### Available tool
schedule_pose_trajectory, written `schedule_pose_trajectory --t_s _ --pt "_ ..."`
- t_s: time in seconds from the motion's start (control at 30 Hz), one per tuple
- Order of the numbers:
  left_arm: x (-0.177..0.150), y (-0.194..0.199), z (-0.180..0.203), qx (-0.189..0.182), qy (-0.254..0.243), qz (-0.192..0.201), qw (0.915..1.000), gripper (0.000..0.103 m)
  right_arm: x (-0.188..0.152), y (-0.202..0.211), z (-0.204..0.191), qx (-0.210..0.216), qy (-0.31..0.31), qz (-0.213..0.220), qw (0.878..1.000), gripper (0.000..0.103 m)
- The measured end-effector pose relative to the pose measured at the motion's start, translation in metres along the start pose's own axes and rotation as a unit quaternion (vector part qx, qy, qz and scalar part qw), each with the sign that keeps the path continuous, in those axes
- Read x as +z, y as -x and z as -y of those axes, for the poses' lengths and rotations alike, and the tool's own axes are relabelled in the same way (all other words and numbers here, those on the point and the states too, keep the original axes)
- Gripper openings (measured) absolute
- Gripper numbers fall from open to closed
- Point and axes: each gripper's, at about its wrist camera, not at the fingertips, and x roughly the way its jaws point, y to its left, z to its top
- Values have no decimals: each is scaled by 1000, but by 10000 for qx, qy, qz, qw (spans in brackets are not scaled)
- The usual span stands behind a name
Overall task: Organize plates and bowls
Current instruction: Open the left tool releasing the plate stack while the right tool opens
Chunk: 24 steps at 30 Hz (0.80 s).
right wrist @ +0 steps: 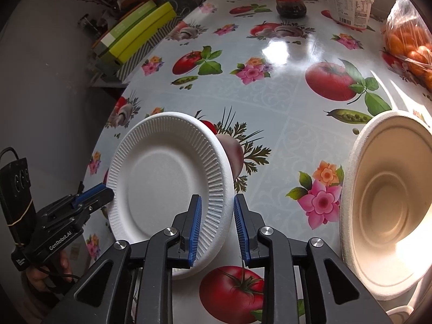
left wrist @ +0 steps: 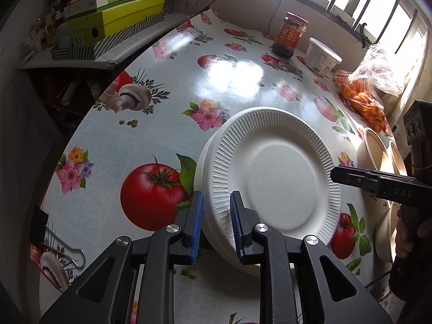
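Nearest on the one side, the left gripper (left wrist: pixel 216 224) straddles the near rim of the white foam plate (left wrist: pixel 272 170), one blue pad on the outside and one over the ribbed rim; its jaws stand slightly apart, with small gaps on both sides, so the pads do not look pressed on the rim. That plate sits on top of at least one more plate; the stack lies on the table (left wrist: pixel 167 102), which is covered in a glossy cloth printed with tomatoes, mushrooms and flowers.

The right gripper (right wrist: pixel 216 225) sits at the opposite edge of the same plate (right wrist: pixel 167 178). Its jaws are also a little spread, with the rim between them, the left pad close against the ribs and the right pad clear of the edge.

Just to the right of the plates stand beige paper bowls (right wrist: pixel 388 205), the nearest one large in the right wrist view, its rim catching strong sunlight.

Farther back, a bag of oranges (left wrist: pixel 364 100) lies near the window side. Beyond it stand a white tub (left wrist: pixel 322 54) and a jar with a red label (left wrist: pixel 290 35). Off the table's far left edge, green boxes (left wrist: pixel 118 16) are stacked on a shelf
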Motion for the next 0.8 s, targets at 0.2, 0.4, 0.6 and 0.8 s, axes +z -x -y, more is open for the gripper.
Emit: schedule_pose_trajectory --t_s 0.2,0.4,0.6,0.8 --pt "0 1 1 -23 -32 36 10000 38 -1 2 -1 -8 0 36 10000 36" --pt "0 5 1 1 -51 86 10000 46 -1 3 -2 -13 -1 42 10000 38" --pt "1 14 6 71 -141 212 9997 46 -2 15 -4 4 8 189 9998 39" --pt "5 28 19 27 -307 372 9988 46 -10 41 -6 -141 67 496 9987 45"
